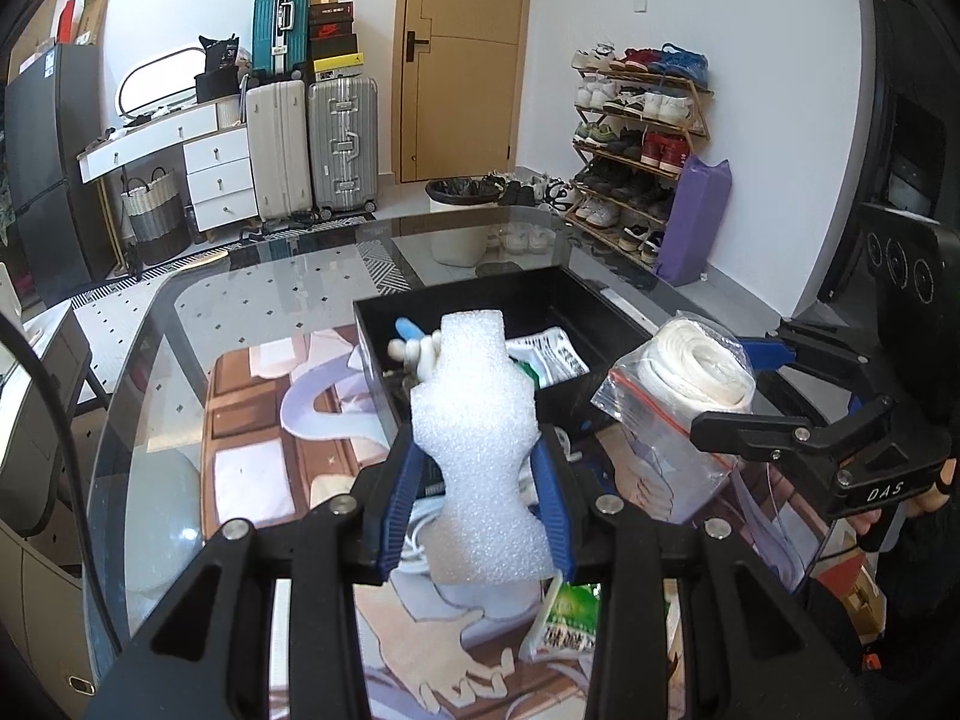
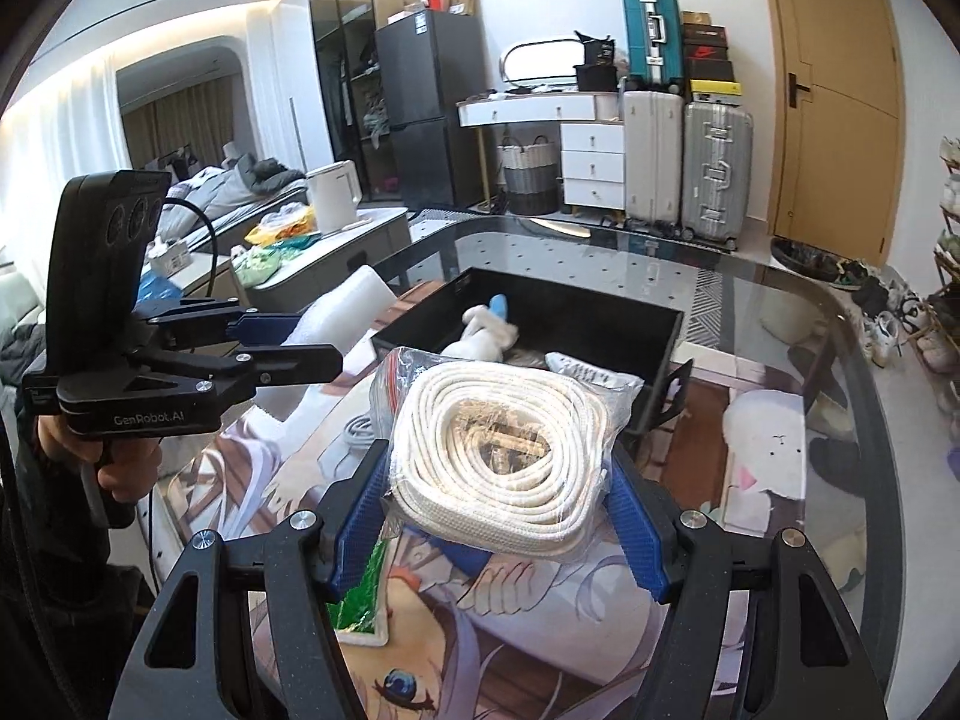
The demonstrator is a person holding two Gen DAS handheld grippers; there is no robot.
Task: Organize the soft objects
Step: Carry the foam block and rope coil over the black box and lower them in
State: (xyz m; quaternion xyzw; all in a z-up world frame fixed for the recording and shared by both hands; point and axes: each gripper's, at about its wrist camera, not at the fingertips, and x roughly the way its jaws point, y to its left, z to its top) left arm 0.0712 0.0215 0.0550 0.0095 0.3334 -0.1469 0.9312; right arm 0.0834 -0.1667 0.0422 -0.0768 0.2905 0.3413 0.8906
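My left gripper [image 1: 477,468] is shut on a white foam piece [image 1: 480,420] and holds it upright above the table, just short of the black bin [image 1: 606,294]. My right gripper [image 2: 498,492] is shut on a clear zip bag of coiled white rope [image 2: 504,444], held above the mat near the bin [image 2: 666,330]. The same bag shows in the left wrist view [image 1: 690,378], to the right of the bin. Inside the bin lie a white plush toy with a blue part [image 2: 489,324] and a white packet [image 1: 549,354].
The glass table [image 1: 258,276] carries an anime-print mat [image 1: 252,420]. A green and white packet [image 1: 567,618] and a white cable [image 2: 357,429] lie on the mat beneath the grippers. Suitcases, a shoe rack and a door stand beyond the table.
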